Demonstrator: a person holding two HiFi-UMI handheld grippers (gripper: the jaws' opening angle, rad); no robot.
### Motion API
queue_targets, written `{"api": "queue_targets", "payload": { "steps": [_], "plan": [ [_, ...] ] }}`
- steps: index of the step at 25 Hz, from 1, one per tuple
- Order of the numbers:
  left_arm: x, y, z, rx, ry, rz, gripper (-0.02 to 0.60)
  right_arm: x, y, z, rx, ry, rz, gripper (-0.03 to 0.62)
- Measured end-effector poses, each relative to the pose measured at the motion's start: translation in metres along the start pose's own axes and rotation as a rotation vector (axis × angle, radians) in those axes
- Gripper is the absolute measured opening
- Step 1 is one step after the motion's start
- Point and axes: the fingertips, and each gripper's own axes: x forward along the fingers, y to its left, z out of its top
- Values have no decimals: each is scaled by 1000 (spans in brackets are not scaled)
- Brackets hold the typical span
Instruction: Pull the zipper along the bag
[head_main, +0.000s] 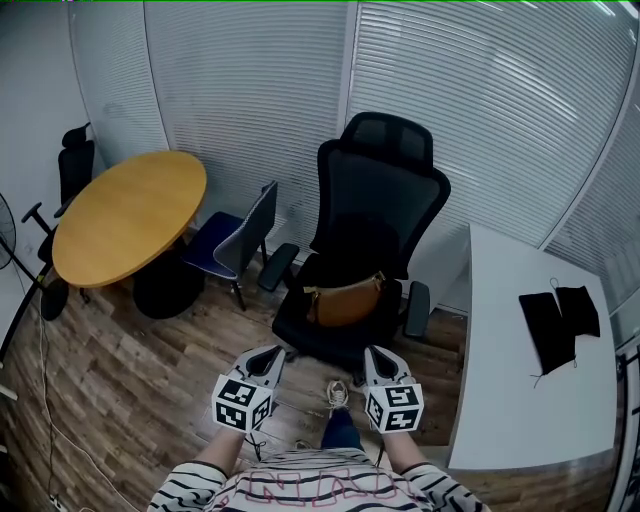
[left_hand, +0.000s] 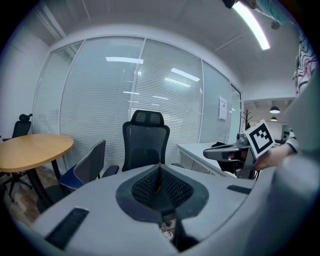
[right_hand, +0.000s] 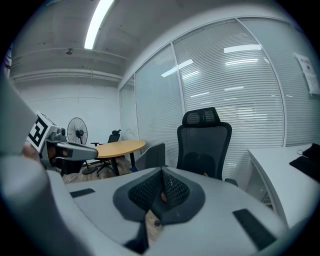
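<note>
My left gripper (head_main: 271, 354) and right gripper (head_main: 376, 354) are closed, empty, at bottom centre. Bag (head_main: 345, 300) on chair (head_main: 378, 205) at centre, floor (head_main: 150, 370) between; table (head_main: 125, 215) left, desk (head_main: 520, 400) right.

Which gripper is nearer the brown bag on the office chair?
Right, narrowly. The right gripper is short of the brown bag, by its right end; the left gripper is off past its left end. Neither touches it.
</note>
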Motion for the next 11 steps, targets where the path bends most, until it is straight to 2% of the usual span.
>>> {"api": "queue_targets", "payload": {
  "steps": [11],
  "plan": [
    [4, -1, 3, 4, -6, 8, 28, 2, -4, 1, -12, 0, -11, 29]
  ]
}}
